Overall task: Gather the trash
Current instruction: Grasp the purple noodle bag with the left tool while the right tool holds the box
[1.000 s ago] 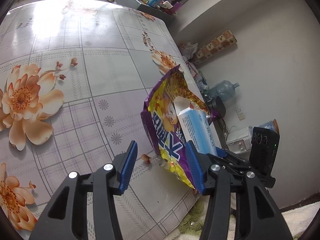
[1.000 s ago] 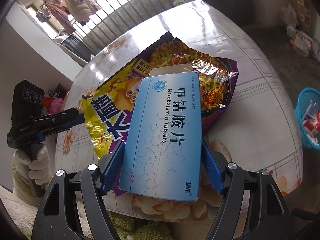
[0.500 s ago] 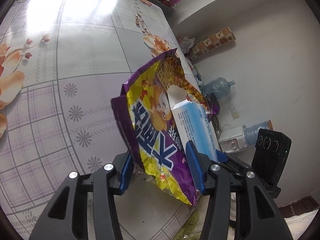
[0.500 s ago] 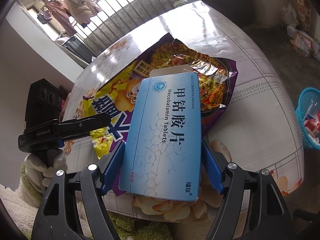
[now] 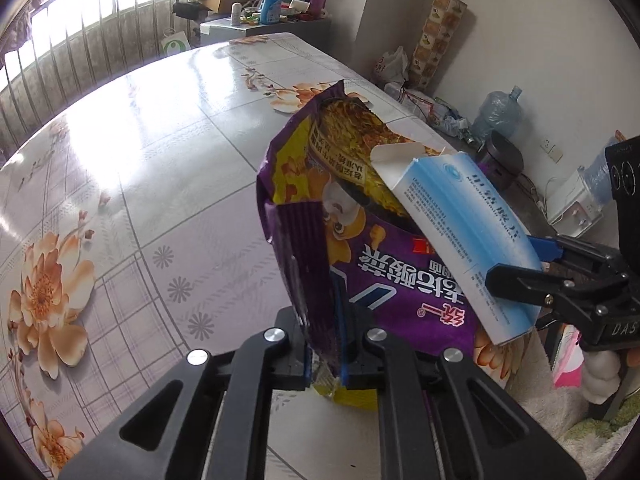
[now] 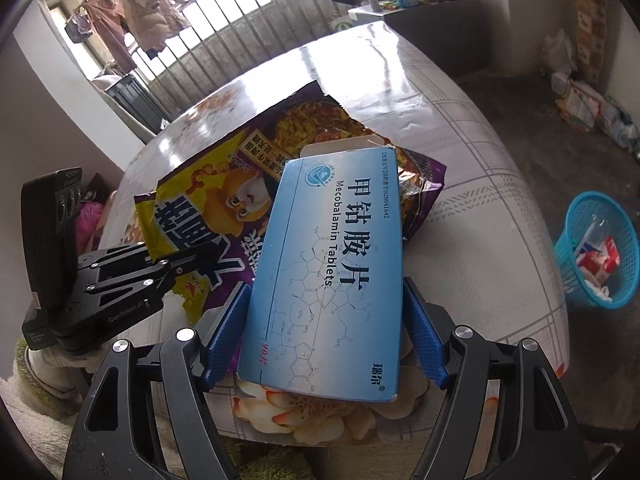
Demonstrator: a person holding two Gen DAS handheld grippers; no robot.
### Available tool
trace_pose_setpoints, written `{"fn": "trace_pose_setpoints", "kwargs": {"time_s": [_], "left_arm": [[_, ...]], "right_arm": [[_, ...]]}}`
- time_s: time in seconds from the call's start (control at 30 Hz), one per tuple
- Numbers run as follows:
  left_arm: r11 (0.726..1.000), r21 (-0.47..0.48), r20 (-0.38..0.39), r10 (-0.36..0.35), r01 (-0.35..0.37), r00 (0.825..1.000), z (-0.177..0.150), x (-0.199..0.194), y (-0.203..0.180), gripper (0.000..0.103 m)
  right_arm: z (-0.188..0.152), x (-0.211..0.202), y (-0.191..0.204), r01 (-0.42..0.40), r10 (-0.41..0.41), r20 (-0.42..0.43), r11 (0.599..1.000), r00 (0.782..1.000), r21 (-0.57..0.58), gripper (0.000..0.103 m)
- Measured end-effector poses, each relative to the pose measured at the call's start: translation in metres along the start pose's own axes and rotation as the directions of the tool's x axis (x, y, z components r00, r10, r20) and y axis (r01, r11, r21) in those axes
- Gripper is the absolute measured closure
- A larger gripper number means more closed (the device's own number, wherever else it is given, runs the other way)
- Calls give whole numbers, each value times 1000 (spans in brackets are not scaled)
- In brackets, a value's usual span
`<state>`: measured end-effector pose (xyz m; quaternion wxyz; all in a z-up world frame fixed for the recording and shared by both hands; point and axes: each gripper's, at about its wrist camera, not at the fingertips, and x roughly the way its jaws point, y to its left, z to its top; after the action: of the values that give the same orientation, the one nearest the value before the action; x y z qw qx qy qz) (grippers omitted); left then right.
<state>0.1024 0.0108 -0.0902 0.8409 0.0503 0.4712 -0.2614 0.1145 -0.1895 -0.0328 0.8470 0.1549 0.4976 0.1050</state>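
Left gripper pointed steeply down over the table edge, jaws closing with the purple wrapper pinched between the pads. Right gripper sat just right of it (same downward tilt), jaws wide, clamping the blue box flat across. Gloved hand under the left tool.

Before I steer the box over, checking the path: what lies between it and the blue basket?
Only bare tablecloth and floor separate the box from the basket, per the right wrist view.
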Motion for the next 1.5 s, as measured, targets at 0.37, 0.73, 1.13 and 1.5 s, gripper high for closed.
{"fn": "trace_pose_setpoints", "kwargs": {"time_s": [0.37,0.73,1.13,1.5], "left_arm": [[997,59,4,53,-53,999,-1,2,-13,94],[984,136,21,117,-119,993,-5,5,-32,94],[977,155,14,149,-149,989,-8,4,-37,94],[970,176,4,170,-168,985,-7,6,-43,94]], "right_arm": [[3,5,2,25,-24,-22,1000,999,15,30],[7,7,5,49,-49,-19,999,999,10,33],[6,4,-1,55,-55,-6,998,998,31,33],[8,7,2,73,-73,-7,997,997,29,32]]}}
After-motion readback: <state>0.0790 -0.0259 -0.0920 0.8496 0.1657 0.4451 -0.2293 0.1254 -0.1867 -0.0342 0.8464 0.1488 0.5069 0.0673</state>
